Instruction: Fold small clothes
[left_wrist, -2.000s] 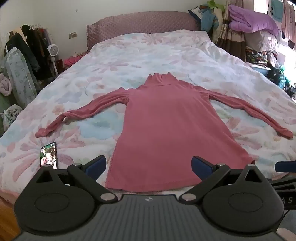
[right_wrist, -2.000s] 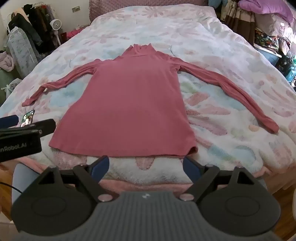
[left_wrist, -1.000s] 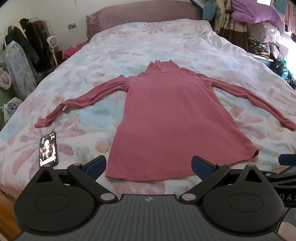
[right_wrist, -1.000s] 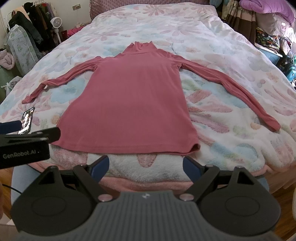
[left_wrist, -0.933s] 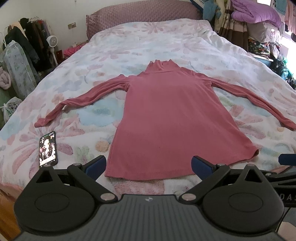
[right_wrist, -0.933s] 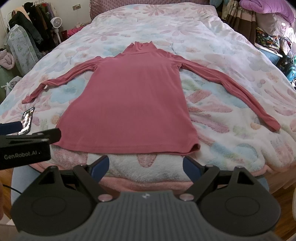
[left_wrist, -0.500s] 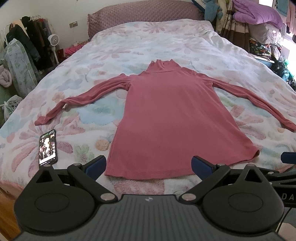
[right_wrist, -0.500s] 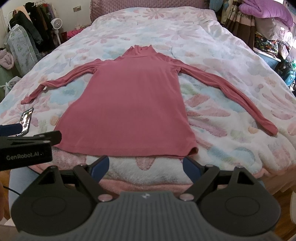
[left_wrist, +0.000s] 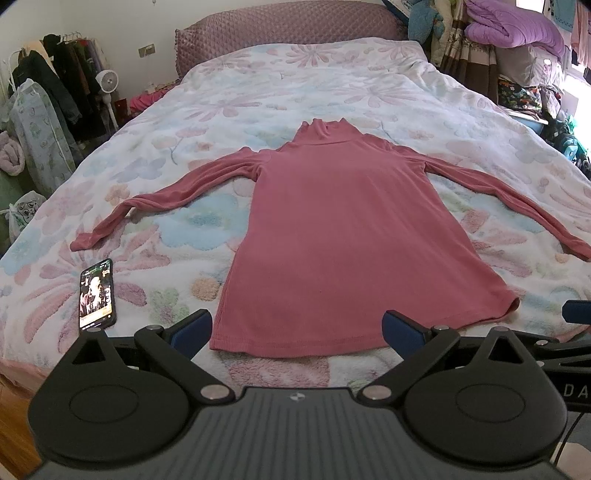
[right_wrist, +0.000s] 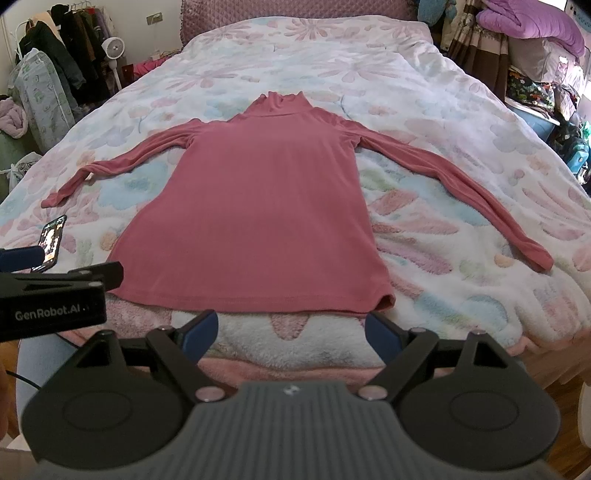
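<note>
both tools (left_wrist: 297, 328) (right_wrist: 291, 328) gape empty; pink top's (left_wrist: 351, 236) right cuff is cropped.

I count one pink turtleneck top (left_wrist: 343, 229) on the bed (left_wrist: 295, 85), with two long sleeves, one reaching toward each side edge. One phone (left_wrist: 96, 293) lies near the bed's left edge, close to the foot. I have two tongs: my left tongs (left_wrist: 297, 328) and my right tongs (right_wrist: 290, 330), each with two blue-tipped fingers spread wide. Past the left edge stands one small white fan (left_wrist: 108, 79). One headboard (left_wrist: 288, 29) closes the far end. One purple quilt (left_wrist: 513, 31) sits atop the pile at the right.
</note>
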